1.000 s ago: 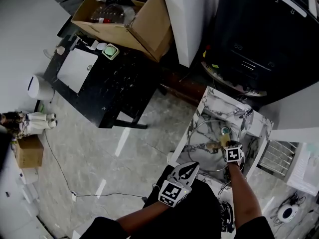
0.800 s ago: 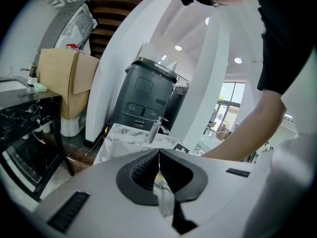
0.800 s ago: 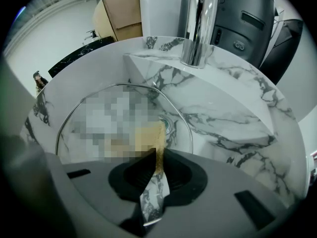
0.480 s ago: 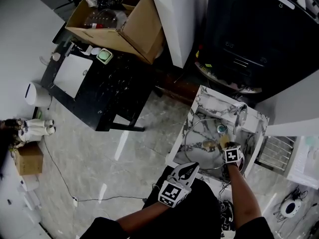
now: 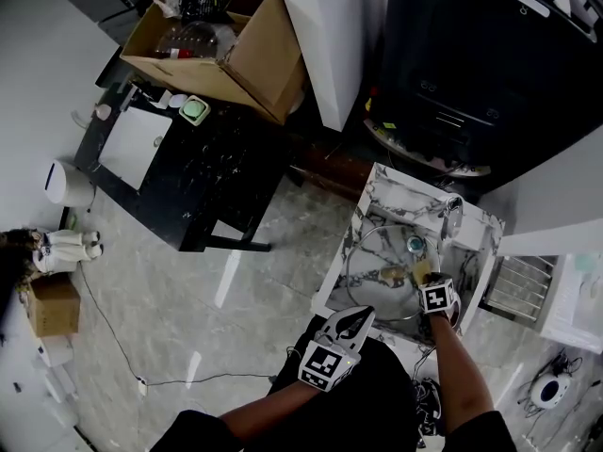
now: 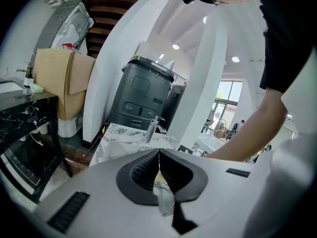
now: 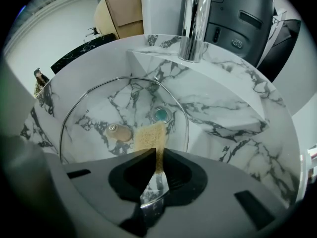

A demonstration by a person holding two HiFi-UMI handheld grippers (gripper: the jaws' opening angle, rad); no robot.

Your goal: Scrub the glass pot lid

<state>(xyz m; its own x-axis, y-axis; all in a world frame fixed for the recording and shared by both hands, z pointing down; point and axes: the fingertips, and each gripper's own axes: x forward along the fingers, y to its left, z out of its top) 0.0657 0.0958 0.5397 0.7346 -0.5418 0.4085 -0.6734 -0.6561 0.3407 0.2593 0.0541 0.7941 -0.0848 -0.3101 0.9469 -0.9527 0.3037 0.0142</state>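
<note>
A sponge (image 7: 150,137) is clamped in the right tongs (image 7: 157,152) against the glass pot lid (image 7: 129,103), laid in the marble sink (image 7: 233,113) for scrubbing; the left tongs (image 6: 158,155) are pressed together, empty.

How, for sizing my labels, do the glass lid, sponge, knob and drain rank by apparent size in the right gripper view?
1. glass lid
2. sponge
3. knob and drain: about alike, so unranked.

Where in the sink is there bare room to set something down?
Bare marble lies between the lid and the right wall of the sink, and on the ledge beside the faucet. Left and middle are crowded: the lid, plus the sponge in the right gripper.
</note>
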